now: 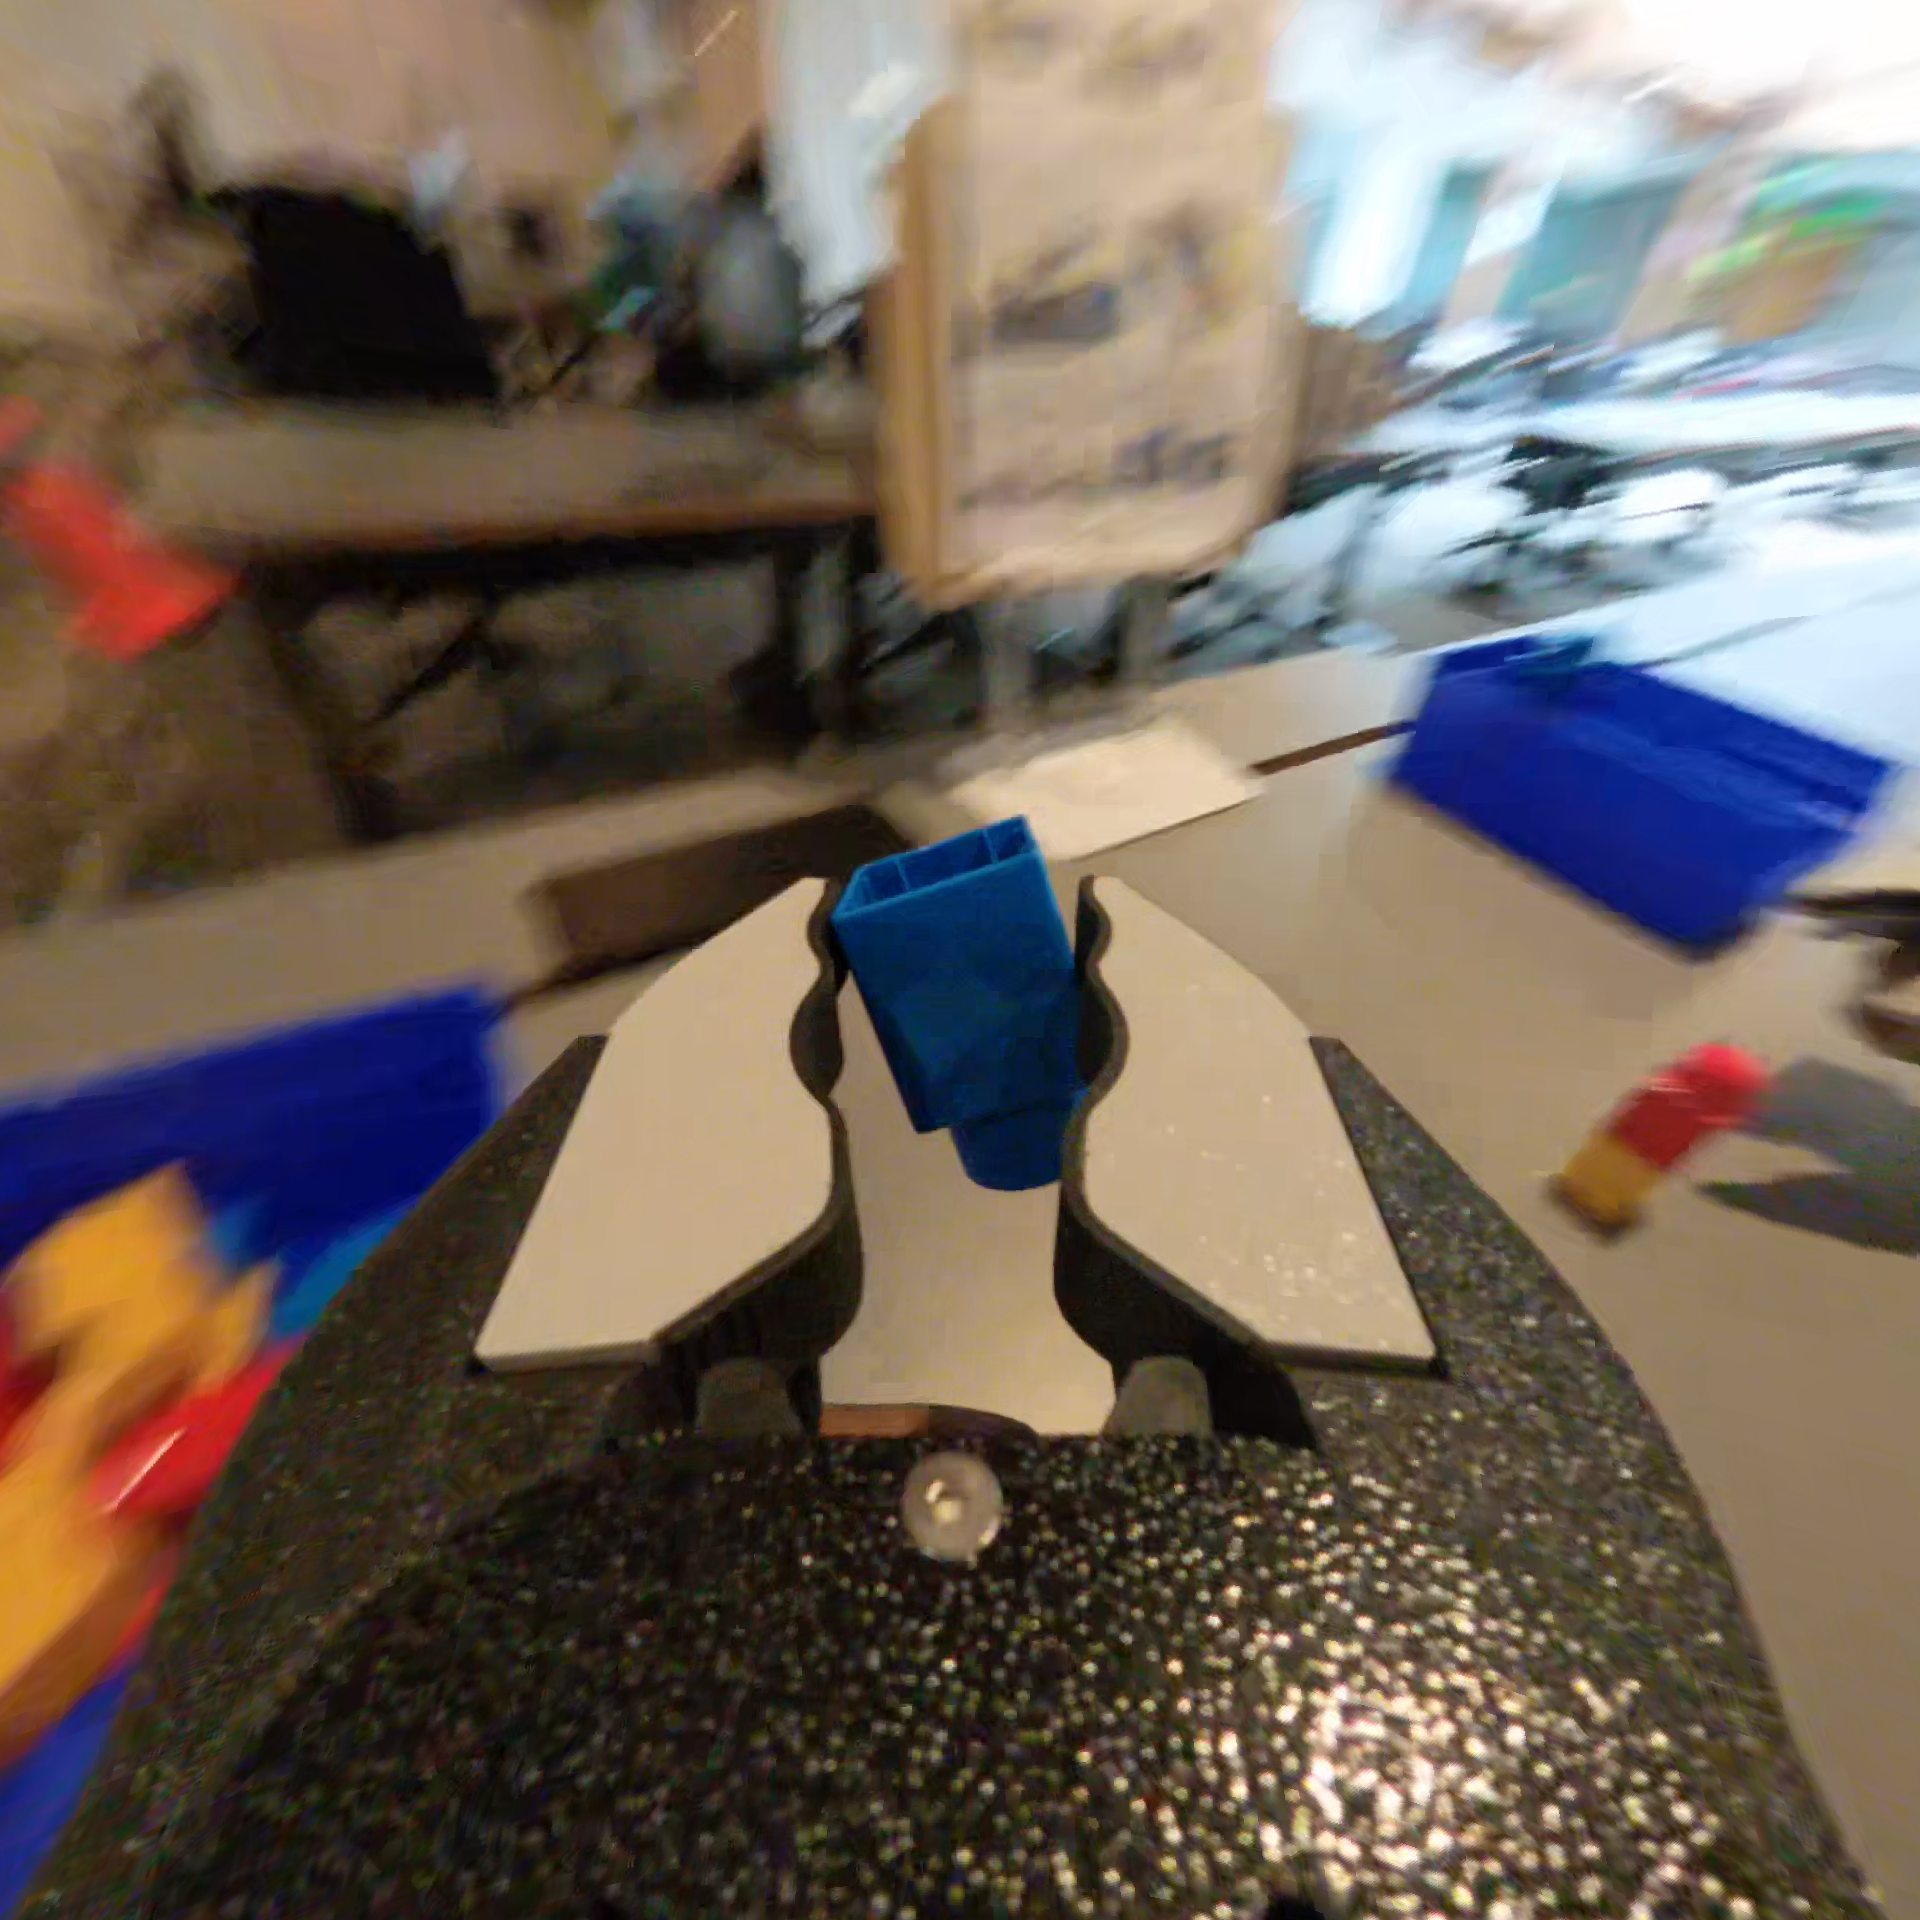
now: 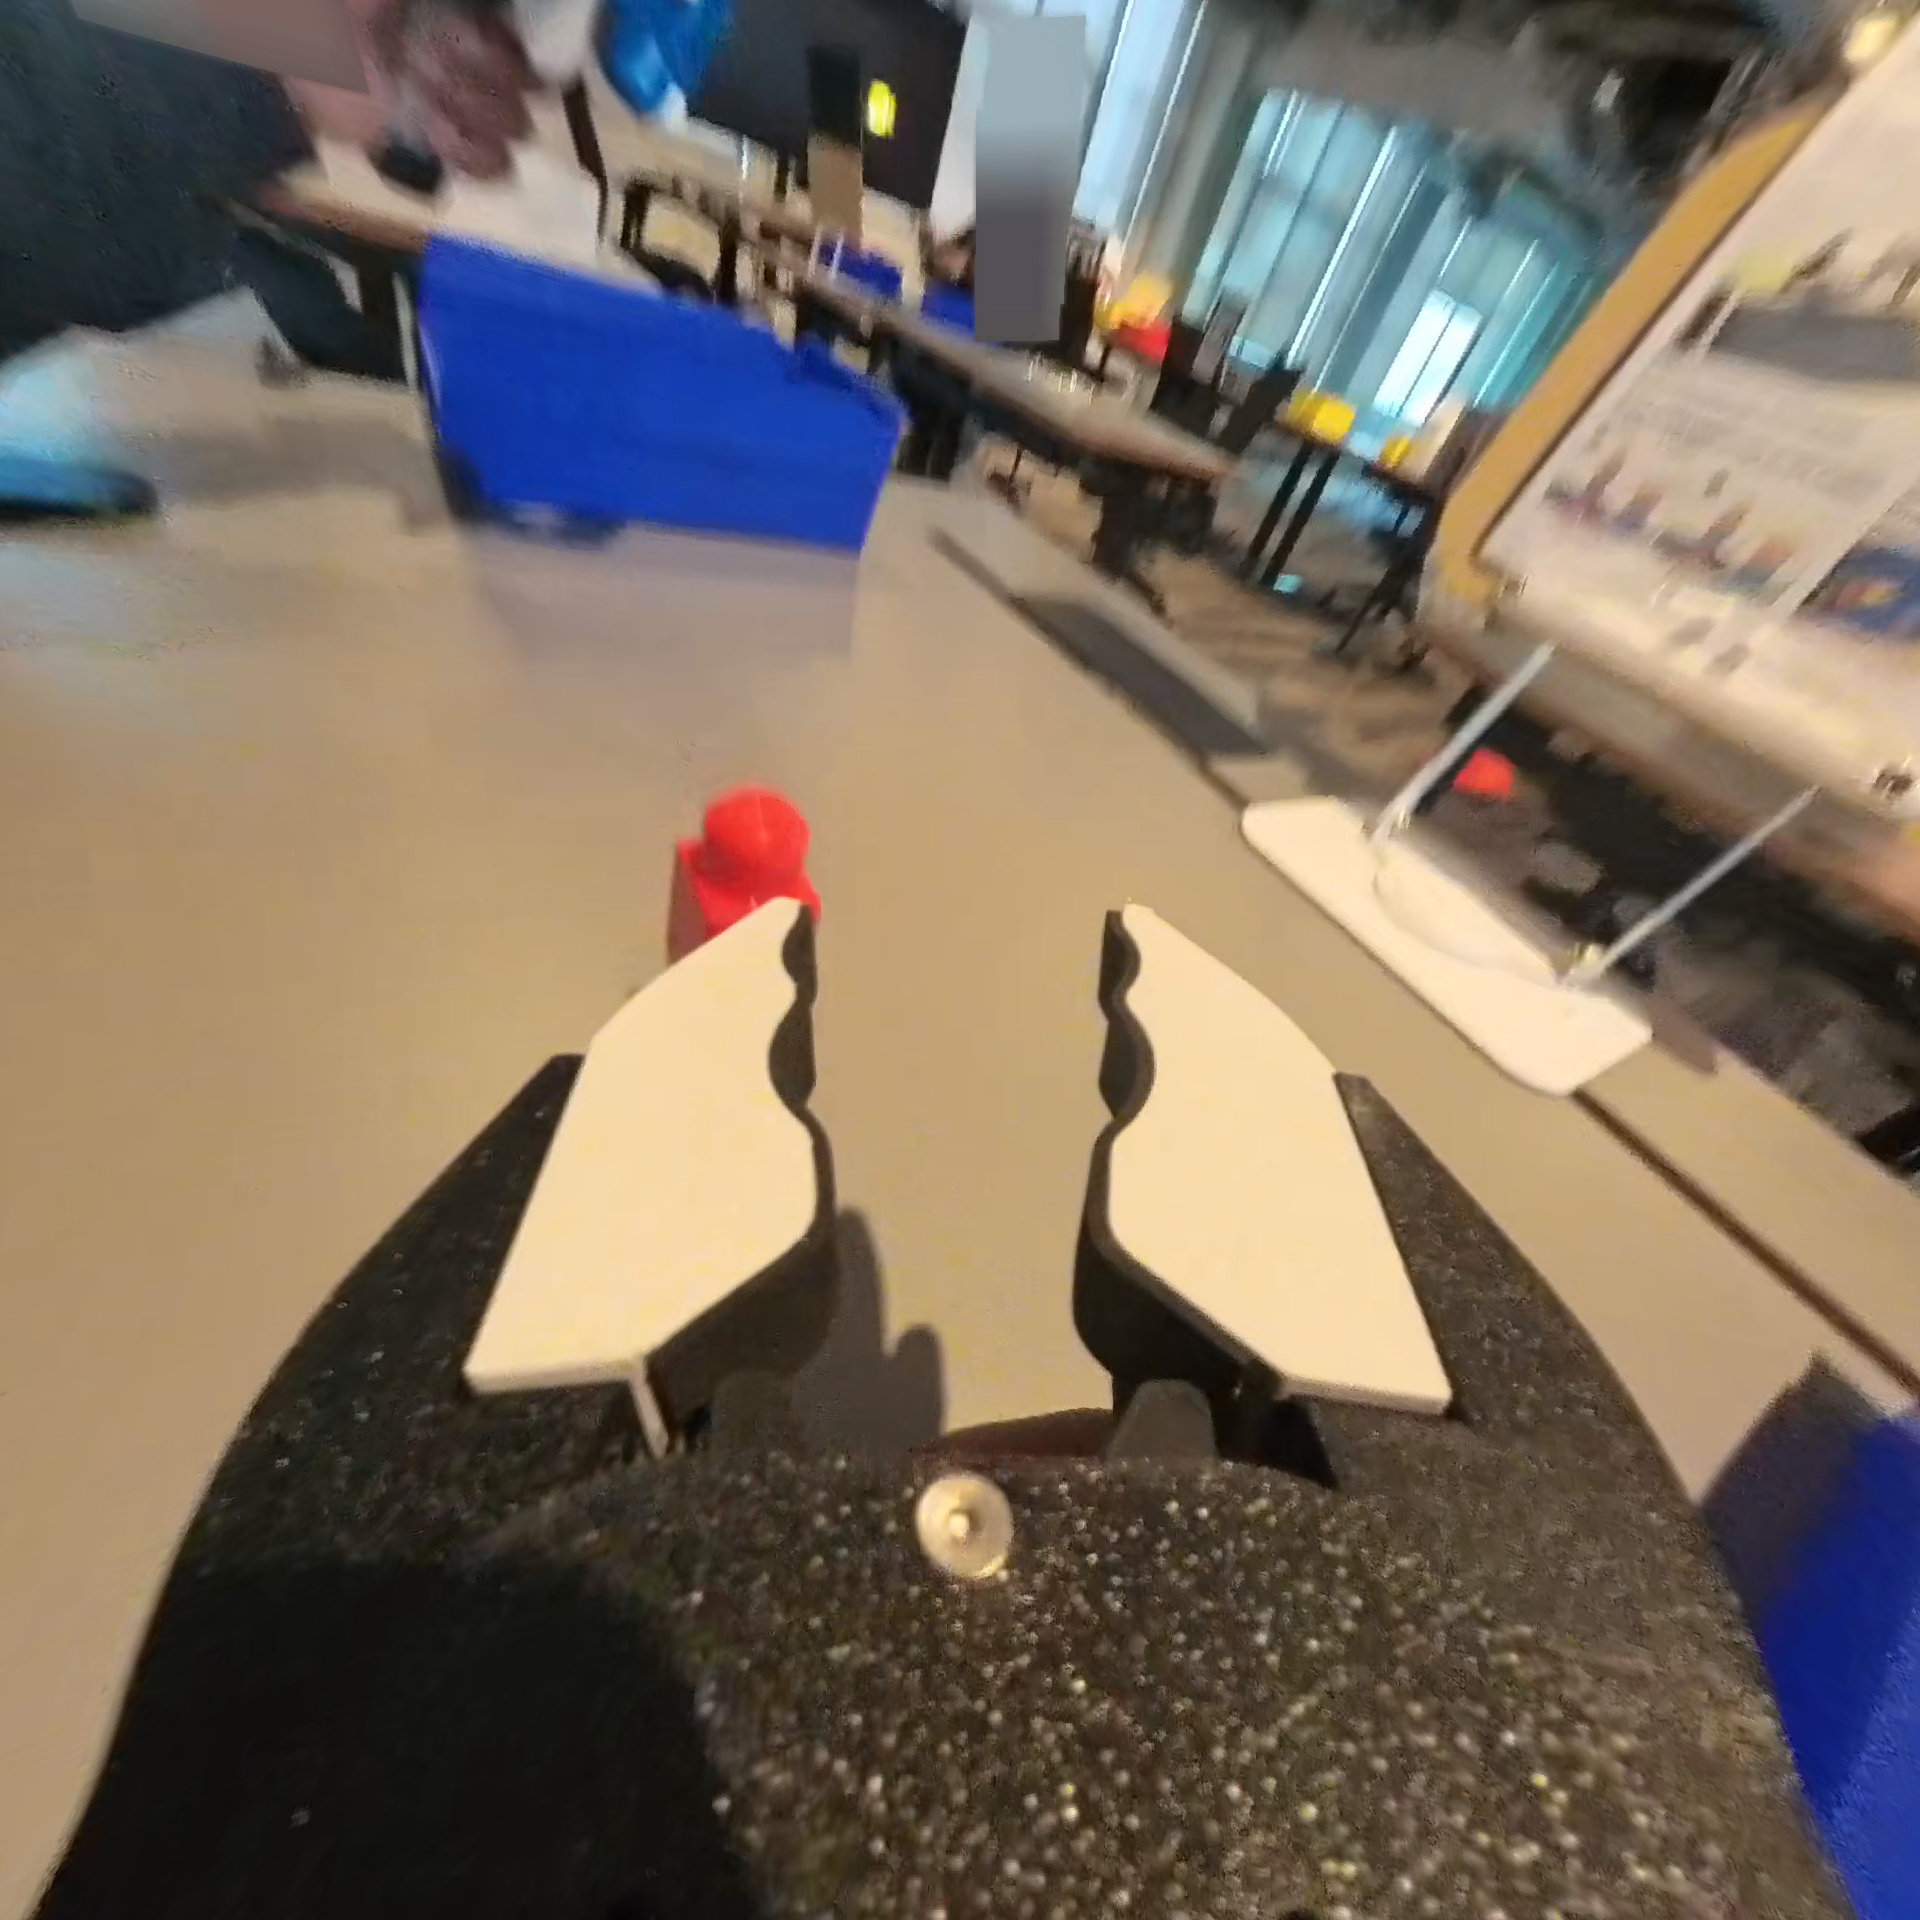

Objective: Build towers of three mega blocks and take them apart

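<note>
My left gripper (image 1: 956, 904) is shut on a blue mega block (image 1: 961, 997), held above the grey table with its hollow underside pointing away and its stud toward the camera. In the left wrist view a stack of a red block on a yellow block (image 1: 1652, 1132) stands at the right, blurred and tilted in the frame. My right gripper (image 2: 961, 920) is open and empty above the table. A red block (image 2: 740, 871) with its stud up stands on the table just beyond the right gripper's left fingertip (image 2: 774, 935).
A blue bin (image 1: 1621, 790) stands at the right in the left wrist view, and another blue bin with yellow and red blocks (image 1: 156, 1351) is at the lower left. In the right wrist view a blue bin (image 2: 644, 405) stands far behind and a white stand base (image 2: 1444, 935) sits at the table's right edge. Left tips to right tips: about 45 cm.
</note>
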